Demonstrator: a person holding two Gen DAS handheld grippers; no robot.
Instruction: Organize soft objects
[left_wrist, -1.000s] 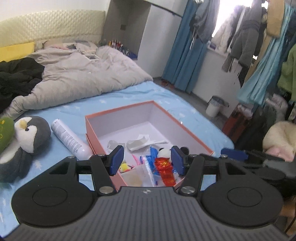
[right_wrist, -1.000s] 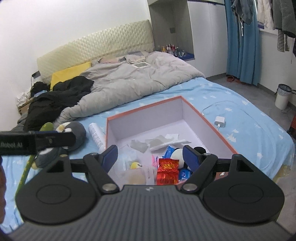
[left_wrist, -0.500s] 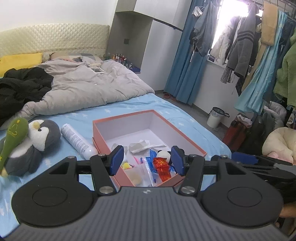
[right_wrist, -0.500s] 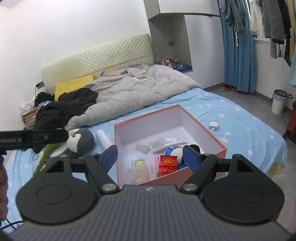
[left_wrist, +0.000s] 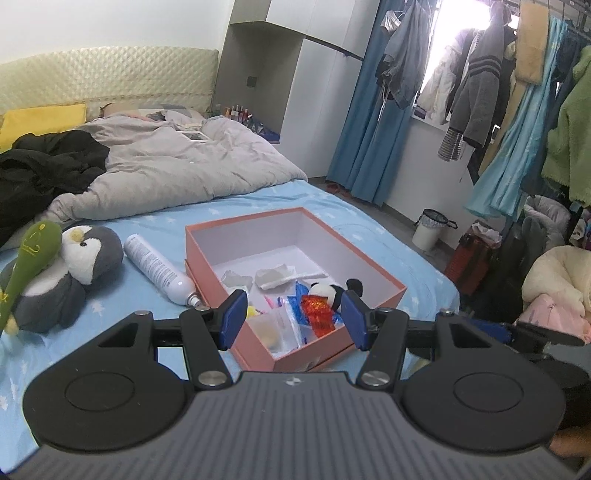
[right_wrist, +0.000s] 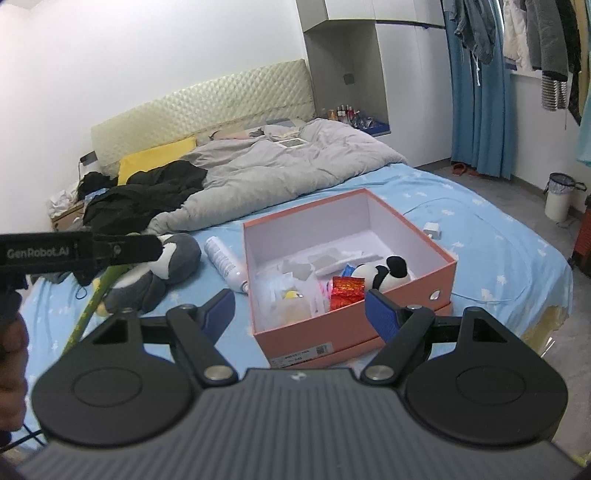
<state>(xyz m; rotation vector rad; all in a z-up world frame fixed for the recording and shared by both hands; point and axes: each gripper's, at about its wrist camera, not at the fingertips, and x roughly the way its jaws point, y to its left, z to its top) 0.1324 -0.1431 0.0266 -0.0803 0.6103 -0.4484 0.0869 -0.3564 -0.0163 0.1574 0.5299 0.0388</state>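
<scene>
A salmon-pink open box (left_wrist: 255, 343) (right_wrist: 332, 332) sits on the blue bed sheet. Inside lie a panda plush (left_wrist: 325, 291) (right_wrist: 384, 275), a red packet (left_wrist: 314, 314) (right_wrist: 347, 290), clear plastic bags and paper scraps. Left of the box are a white spray can (left_wrist: 155, 266) (right_wrist: 225, 262), a grey penguin plush (left_wrist: 81, 258) (right_wrist: 173, 258) and a green stick-shaped plush (left_wrist: 33, 254) (right_wrist: 92, 306). My left gripper (left_wrist: 293, 315) hangs open short of the box's near corner, with nothing held. Also open and holding nothing, my right gripper (right_wrist: 301, 312) hovers before the box's front wall.
A grey duvet (left_wrist: 166, 166), black clothing (right_wrist: 147, 199) and a yellow pillow (right_wrist: 159, 158) cover the far half of the bed. A white charger (right_wrist: 432, 230) lies right of the box. Beyond the bed's right edge are a white bin (left_wrist: 430, 229), blue curtains and hanging clothes (left_wrist: 480, 92).
Both grippers have drawn back from the box, which now looks smaller and farther off. More of the room shows. The jaws have kept their width.
</scene>
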